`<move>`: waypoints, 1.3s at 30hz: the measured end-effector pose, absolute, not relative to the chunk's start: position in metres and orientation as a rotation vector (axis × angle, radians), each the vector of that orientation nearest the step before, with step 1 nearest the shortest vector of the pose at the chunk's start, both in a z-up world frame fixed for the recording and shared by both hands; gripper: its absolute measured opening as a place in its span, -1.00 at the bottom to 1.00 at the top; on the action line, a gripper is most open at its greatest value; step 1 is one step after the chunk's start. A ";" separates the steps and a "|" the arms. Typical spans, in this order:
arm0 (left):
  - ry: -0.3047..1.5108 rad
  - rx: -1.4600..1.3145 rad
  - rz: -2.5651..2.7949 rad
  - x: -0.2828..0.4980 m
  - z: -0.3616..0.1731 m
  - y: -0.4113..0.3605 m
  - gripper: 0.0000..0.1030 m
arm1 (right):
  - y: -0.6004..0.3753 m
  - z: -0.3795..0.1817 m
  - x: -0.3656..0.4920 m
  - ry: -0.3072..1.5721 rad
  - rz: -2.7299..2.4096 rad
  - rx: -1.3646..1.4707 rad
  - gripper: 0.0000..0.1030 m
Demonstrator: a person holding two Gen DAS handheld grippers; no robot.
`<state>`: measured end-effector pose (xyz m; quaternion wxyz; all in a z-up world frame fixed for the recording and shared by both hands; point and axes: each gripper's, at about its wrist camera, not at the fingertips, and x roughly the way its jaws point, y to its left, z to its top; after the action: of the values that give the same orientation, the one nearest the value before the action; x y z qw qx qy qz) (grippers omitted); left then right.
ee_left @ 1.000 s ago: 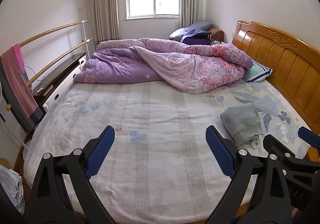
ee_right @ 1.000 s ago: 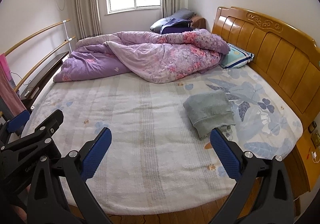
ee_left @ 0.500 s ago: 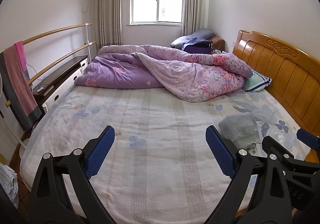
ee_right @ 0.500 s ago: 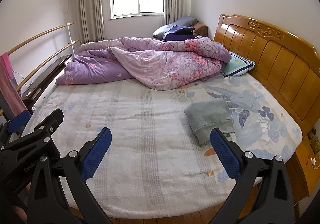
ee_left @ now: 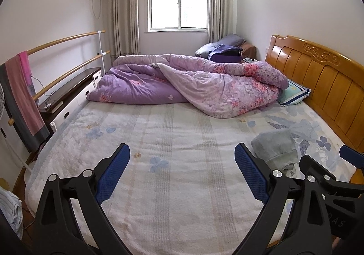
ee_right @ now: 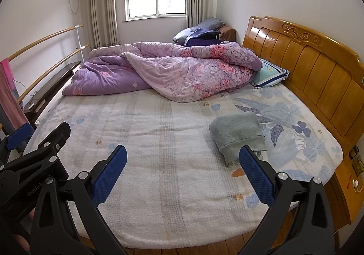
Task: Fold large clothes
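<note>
Tongs first: my left tongs (ee_left: 182, 173) and right tongs (ee_right: 183, 174) both stand wide apart, empty, held over the near edge of the bed (ee_right: 159, 186). One grey folded garment (ee_right: 236, 134) lies on the bed toward the headboard (ee_right: 302, 66), beyond my right tongs. I'd judge it best to reach it low and pinch its edges, not the sheet. Count: two tongs, one garment, one quilt (ee_right: 173, 73), one striped pillow (ee_right: 270, 75).
</note>
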<state>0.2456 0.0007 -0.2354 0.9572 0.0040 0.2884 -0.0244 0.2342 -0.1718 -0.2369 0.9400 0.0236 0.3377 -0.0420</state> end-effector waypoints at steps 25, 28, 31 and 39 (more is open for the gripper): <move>0.574 0.016 -0.055 0.249 -0.233 -0.003 0.82 | -0.176 -0.237 0.233 0.685 -0.090 0.047 0.85; 0.563 0.022 -0.050 0.248 -0.231 -0.007 0.82 | -0.178 -0.237 0.233 0.684 -0.089 0.048 0.85; 0.570 0.019 -0.055 0.248 -0.231 -0.008 0.82 | -0.179 -0.237 0.232 0.683 -0.090 0.045 0.85; 0.570 0.021 -0.054 0.246 -0.231 -0.010 0.82 | -0.182 -0.238 0.231 0.685 -0.092 0.046 0.85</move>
<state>0.2461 -0.0097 -0.2312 0.9593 0.0102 0.2811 -0.0269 0.2308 -0.1816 -0.2377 0.9406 0.0227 0.3359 -0.0449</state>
